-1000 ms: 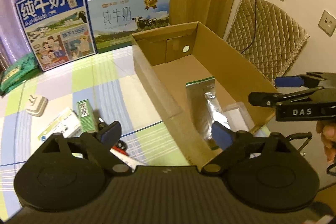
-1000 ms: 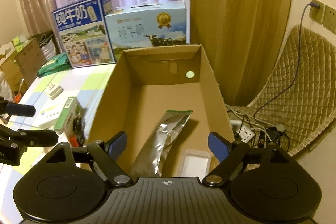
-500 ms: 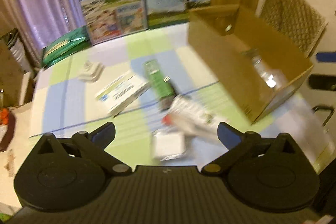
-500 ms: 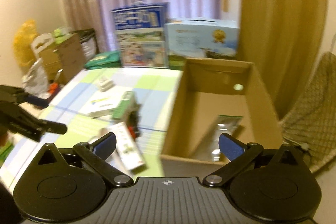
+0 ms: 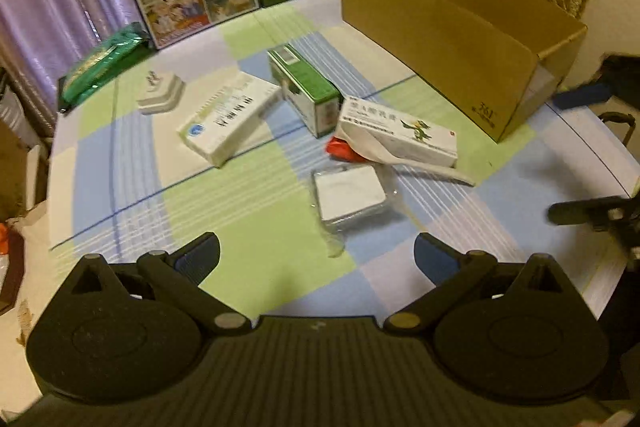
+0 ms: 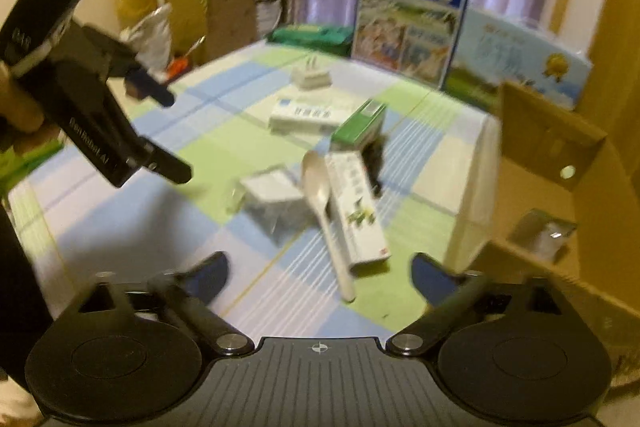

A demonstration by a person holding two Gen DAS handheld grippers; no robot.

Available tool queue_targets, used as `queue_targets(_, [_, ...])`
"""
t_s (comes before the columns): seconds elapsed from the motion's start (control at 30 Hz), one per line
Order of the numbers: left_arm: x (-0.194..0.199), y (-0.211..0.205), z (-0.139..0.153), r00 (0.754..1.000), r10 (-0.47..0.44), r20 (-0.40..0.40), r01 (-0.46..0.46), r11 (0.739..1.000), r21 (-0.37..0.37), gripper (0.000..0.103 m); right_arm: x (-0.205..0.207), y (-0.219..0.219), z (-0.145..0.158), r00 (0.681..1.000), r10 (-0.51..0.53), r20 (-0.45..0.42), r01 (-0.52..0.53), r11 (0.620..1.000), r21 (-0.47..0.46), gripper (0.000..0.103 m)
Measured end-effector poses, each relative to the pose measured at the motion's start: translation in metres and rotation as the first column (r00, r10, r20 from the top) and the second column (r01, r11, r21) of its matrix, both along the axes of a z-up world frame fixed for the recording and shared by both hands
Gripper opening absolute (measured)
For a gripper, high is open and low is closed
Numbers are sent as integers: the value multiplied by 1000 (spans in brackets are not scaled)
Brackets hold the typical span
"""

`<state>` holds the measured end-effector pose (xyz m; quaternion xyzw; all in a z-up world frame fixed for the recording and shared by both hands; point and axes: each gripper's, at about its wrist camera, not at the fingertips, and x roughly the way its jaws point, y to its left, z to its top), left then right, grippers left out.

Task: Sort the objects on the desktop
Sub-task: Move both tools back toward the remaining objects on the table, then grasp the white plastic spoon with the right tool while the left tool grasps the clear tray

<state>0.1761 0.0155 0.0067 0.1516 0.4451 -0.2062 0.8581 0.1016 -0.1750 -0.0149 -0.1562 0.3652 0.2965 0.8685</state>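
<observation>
Both claws are spread wide and empty: left claw (image 5: 317, 259) hovers just short of the wrapped white pack (image 5: 349, 195) on the surface (image 5: 256, 227); right claw (image 6: 320, 273) faces the spoon (image 6: 325, 217) beside the box (image 5: 448, 39).

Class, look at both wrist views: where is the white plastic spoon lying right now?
The white plastic spoon lies on the checked tablecloth, against the long white box with the green plant print, left of the cardboard box.

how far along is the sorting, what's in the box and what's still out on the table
Done: a foil pouch lies in the cardboard box. In hand: nothing; left tongs and right tongs are both open. Left on the table: plastic container, spoon, long white box, green box, barcode box.
</observation>
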Motion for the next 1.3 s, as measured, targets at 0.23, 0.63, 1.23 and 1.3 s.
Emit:
queue_targets(0.23, [13,-6,-29,999,8,-40,-10,999,-51,100,20,14,-38,998,30,-55,-33,998,-55,44])
queue_targets(0.63, [30,-11,-58,999,-45,-25,43,997,-67,98,68,47,-71,995,100,2,-99,983,-155,25])
queue_targets(1.23, [53,-23,-72,999,-11,-45,3,984,-177,98,83,36,-77,999,23,-29,-26,995,-98,0])
queue_targets(1.3, [58,-27,-74,999,6,-52,-15,983,-182,93,81,29,-74,999,8,-44,-11,997,-79,0])
